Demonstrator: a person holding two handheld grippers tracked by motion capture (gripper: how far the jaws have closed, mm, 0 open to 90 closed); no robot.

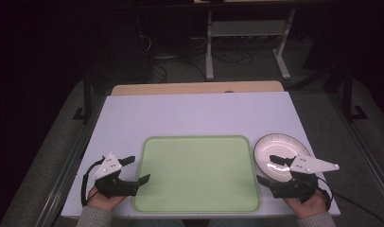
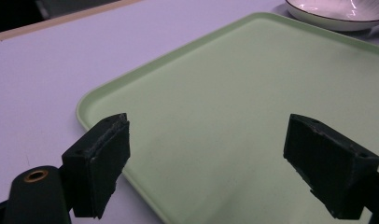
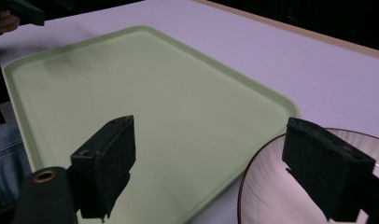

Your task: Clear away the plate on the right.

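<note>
A pale green tray lies flat near the front of the white table, with nothing on it. To its right rests a white plate with a dark rim. My left gripper hovers open at the tray's left edge, jaws wide apart. In the left gripper view the tray spreads between the jaws and the plate sits at the top right. My right gripper stands open over the plate's near left rim. In the right gripper view one jaw overlaps the plate, the other the tray.
The white table has bare room behind the tray, with a wooden strip at its far edge. Beyond it, a desk frame's white legs and cables lie on a dark floor. A hand with the other gripper shows at the right gripper view's top left.
</note>
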